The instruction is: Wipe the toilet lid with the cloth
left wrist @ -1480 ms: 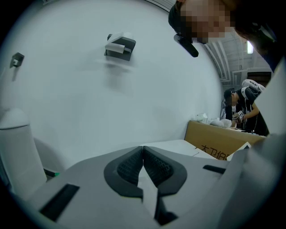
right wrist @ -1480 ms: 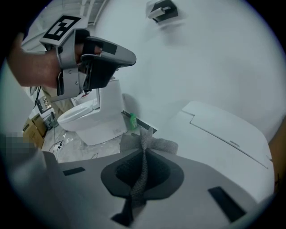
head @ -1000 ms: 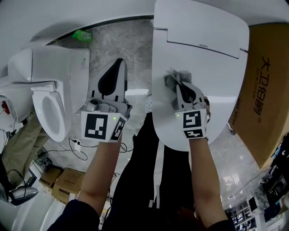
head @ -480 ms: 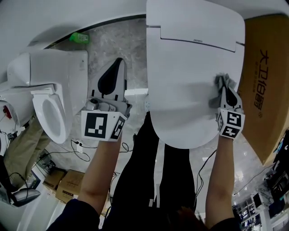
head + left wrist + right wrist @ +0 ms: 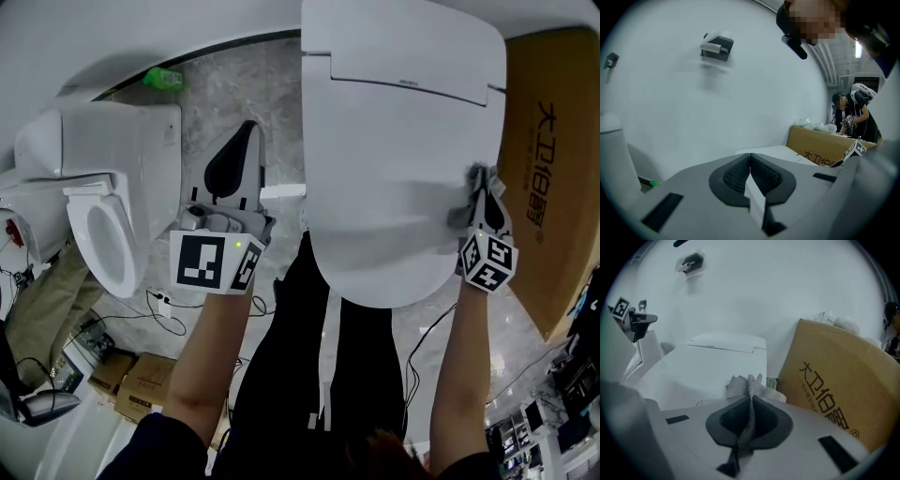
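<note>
The white toilet lid [image 5: 394,159] lies shut and fills the upper middle of the head view. My right gripper [image 5: 484,187] sits at the lid's right edge, shut on a grey cloth [image 5: 471,195] that rests against the lid. In the right gripper view the cloth [image 5: 747,390] stands pinched between the dark pads, its free end bunched on the lid [image 5: 708,369]. My left gripper [image 5: 246,136] hangs off the lid to its left, above the floor, jaws shut with nothing in them. The left gripper [image 5: 750,161] points at a white wall in its own view.
A large brown cardboard box [image 5: 548,178] stands tight against the toilet's right side. A second toilet [image 5: 103,197] with its seat showing stands at the left. A green object [image 5: 161,77] lies on the grey floor by the wall. Small boxes and cables [image 5: 141,375] lie lower left.
My right gripper has swept the cloth across the lid from its left-middle to its right edge. The left gripper has stayed where it was.
</note>
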The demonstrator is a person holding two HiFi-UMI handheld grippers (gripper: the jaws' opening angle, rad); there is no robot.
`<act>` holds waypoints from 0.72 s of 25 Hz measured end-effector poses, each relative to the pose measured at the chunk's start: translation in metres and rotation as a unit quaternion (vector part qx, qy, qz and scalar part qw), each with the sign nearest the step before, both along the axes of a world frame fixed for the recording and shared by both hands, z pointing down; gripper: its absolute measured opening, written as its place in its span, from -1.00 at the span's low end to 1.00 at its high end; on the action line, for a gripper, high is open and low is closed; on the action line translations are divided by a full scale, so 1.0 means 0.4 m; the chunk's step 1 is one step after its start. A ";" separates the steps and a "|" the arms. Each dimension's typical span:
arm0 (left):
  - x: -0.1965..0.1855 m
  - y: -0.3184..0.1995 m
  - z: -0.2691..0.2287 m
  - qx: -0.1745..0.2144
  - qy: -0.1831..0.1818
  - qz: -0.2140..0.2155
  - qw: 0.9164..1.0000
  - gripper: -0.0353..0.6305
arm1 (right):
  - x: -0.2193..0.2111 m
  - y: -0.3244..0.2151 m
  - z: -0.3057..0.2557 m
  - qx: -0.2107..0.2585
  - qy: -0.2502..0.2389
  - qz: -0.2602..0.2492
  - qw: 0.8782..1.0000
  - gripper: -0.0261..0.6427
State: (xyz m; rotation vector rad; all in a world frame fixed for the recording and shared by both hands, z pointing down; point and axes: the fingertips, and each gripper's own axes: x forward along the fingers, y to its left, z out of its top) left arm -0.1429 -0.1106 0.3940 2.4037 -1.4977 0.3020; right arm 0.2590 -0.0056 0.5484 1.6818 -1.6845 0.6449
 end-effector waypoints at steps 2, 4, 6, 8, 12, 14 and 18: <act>-0.002 0.000 0.000 0.000 0.001 -0.002 1.000 -0.83 | -0.030 0.002 0.000 -0.003 -0.002 -0.017 1.000 -0.85; -0.006 0.001 -0.001 0.000 0.001 -0.005 1.000 -0.83 | -0.083 0.001 -0.001 -0.007 -0.004 -0.048 0.999 -0.85; -0.010 0.001 -0.001 0.000 0.001 -0.007 1.000 -0.83 | -0.155 -0.002 -0.003 -0.011 -0.007 -0.085 0.996 -0.85; -0.014 0.000 -0.001 0.000 0.001 -0.009 1.000 -0.83 | -0.232 -0.008 -0.004 -0.013 -0.013 -0.117 0.993 -0.85; -0.026 0.000 -0.002 0.000 0.000 -0.014 1.000 -0.83 | -0.399 -0.027 -0.014 -0.009 -0.038 -0.175 0.984 -0.85; -0.033 0.001 -0.003 0.001 -0.001 -0.017 1.000 -0.83 | -0.483 -0.030 -0.016 -0.008 -0.046 -0.210 0.977 -0.85; -0.049 0.005 -0.004 0.001 -0.001 -0.023 1.000 -0.83 | -0.645 -0.025 -0.019 -0.011 -0.060 -0.281 0.958 -0.85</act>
